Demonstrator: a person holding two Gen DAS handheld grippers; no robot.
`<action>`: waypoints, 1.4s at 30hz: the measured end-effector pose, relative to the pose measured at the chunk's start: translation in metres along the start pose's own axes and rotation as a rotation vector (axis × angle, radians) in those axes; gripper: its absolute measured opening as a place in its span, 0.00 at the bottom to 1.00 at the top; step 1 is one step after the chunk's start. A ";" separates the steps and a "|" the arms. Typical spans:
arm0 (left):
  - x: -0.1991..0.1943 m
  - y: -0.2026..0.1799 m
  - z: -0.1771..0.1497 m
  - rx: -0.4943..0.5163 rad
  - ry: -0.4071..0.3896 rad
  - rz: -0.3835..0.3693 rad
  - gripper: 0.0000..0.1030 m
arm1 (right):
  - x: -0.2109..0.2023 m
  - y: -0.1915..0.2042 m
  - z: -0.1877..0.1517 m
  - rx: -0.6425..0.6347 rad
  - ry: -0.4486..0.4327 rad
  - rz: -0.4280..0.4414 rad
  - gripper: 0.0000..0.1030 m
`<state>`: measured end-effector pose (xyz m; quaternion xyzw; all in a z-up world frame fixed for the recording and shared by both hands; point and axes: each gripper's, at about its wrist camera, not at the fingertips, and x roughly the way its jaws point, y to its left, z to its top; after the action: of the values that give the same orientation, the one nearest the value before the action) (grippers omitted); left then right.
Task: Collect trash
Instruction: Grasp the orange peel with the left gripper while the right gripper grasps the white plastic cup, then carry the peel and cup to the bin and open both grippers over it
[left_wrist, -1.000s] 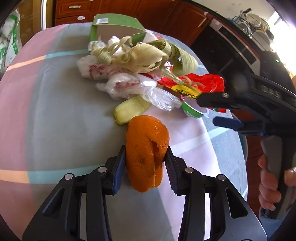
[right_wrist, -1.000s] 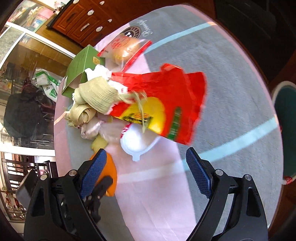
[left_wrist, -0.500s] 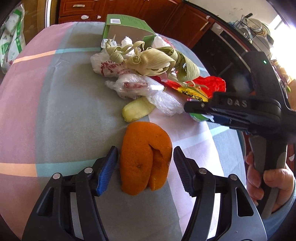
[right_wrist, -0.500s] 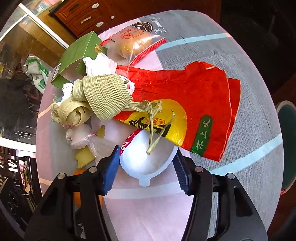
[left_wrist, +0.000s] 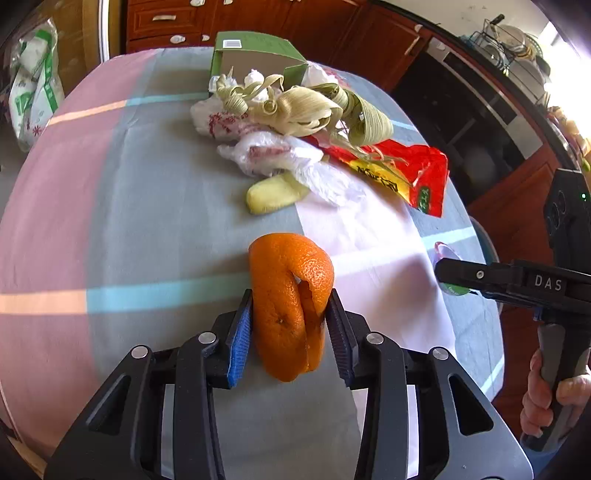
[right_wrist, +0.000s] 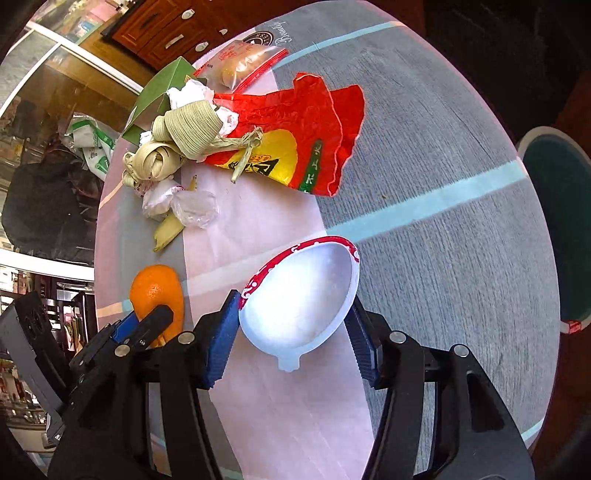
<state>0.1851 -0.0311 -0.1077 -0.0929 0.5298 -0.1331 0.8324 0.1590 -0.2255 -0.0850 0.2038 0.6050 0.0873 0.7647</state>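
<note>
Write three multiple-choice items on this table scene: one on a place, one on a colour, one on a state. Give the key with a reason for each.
1. Where does the green box stand?
A. at the far end of the trash pile
B. between the left gripper's fingers
C. on the floor

2. What colour is the rim of the white cup?
A. blue
B. red
C. black

3. What is the left gripper doing?
A. standing open over bare cloth
B. clamping the red bag
C. gripping the orange peel

Key: 1 A, the box lies behind the dried leaves. 2 B, a red patterned band runs along its edge. 3 C, its jaws have just closed and both pads press the peel's sides.
</note>
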 end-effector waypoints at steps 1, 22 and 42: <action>-0.003 -0.001 -0.003 -0.001 0.003 -0.002 0.38 | -0.003 -0.001 -0.001 0.002 -0.005 0.005 0.52; -0.015 -0.140 -0.006 0.277 0.030 -0.042 0.38 | -0.100 -0.116 -0.018 0.170 -0.205 0.089 0.52; 0.069 -0.319 0.008 0.553 0.170 -0.088 0.38 | -0.147 -0.291 -0.036 0.446 -0.299 0.071 0.52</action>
<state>0.1808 -0.3552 -0.0692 0.1259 0.5366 -0.3158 0.7723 0.0542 -0.5361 -0.0827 0.3988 0.4819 -0.0525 0.7784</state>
